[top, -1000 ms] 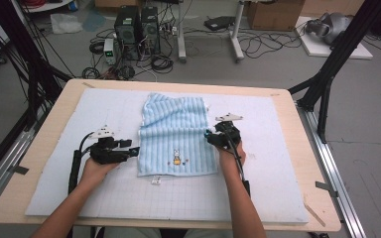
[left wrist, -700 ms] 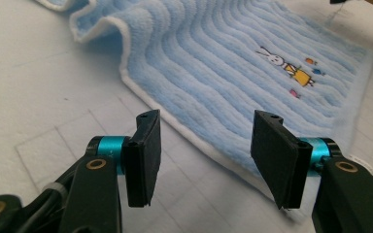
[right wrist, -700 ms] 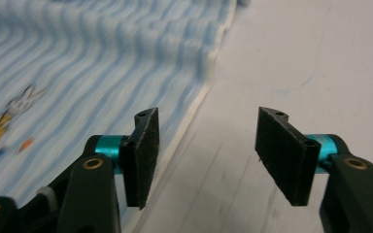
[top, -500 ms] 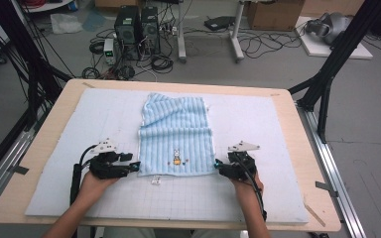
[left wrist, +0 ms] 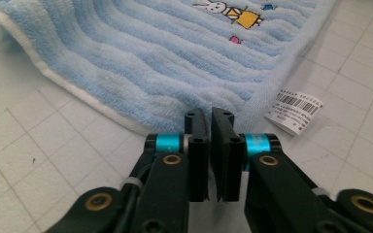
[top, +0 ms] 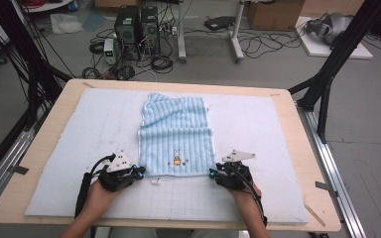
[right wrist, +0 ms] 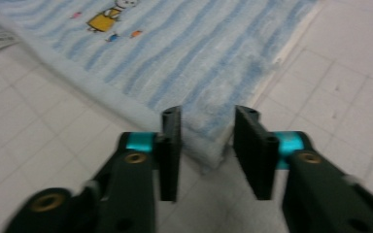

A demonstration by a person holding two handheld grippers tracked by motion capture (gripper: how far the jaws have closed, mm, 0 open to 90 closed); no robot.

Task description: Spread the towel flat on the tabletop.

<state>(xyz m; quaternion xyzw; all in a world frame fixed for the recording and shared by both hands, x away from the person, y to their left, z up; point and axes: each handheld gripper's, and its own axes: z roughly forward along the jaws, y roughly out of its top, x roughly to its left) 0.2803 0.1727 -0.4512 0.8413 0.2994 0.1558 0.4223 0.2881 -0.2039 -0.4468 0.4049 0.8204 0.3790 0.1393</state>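
A light blue striped towel (top: 176, 139) with a small cartoon patch lies on the white gridded mat (top: 258, 124), its far part folded over and rumpled. My left gripper (top: 141, 172) is at the near left corner. In the left gripper view the jaws (left wrist: 210, 114) are shut, and the towel (left wrist: 150, 63) corner runs in between their tips. My right gripper (top: 212, 173) is at the near right corner. There the gripper (right wrist: 206, 114) stands open, with the towel (right wrist: 199, 58) corner lying between its two jaws.
A white barcode label (left wrist: 294, 110) sticks out from the towel's near edge, also seen as the label (top: 155, 181) on the mat. The wooden table (top: 297, 124) rims the mat. Black frame legs stand beside the table at left and right.
My right gripper has come from the middle of the towel's right edge down to its near right corner. The left gripper has slid slightly nearer, along the left edge to the corner.
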